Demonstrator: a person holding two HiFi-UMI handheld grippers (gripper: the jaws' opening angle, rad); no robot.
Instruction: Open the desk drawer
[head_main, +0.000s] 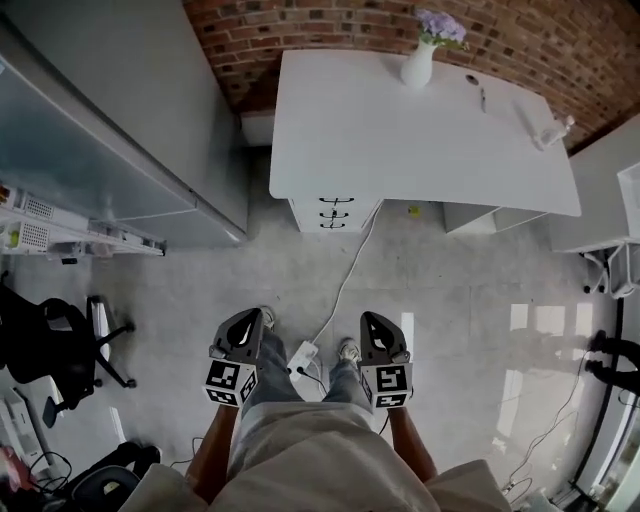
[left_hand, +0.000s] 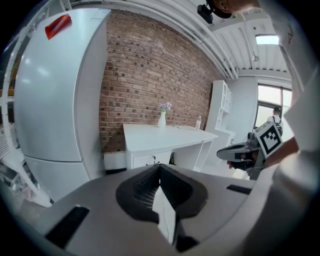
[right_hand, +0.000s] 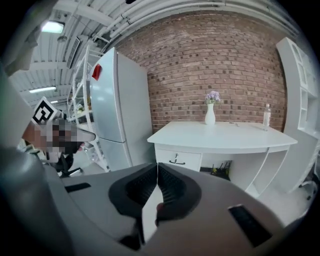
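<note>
Standing well apart from the white desk (head_main: 420, 140), with 3 stacked drawers (head_main: 335, 212) under its left end, all shut. Holding the left gripper (head_main: 245, 325) and right gripper (head_main: 378, 325) low, side by side, aimed forward. Jaws of each pressed together on nothing, likely just carried that way with the drawers out of reach.

The counter (head_main: 420, 130) has a smooth, matt white top; its drawer handles (head_main: 336, 212) look like dark metal; the wall (head_main: 330, 25) behind is rough red brick; the floor (head_main: 450, 290) is polished grey and glossy, mirroring the light; the vase (head_main: 418, 65) looks glazed white; the left claw (left_hand: 160, 172) and right claw (right_hand: 157, 170) are matt grey plastic with dark ribbed pads (left_hand: 144, 189).
</note>
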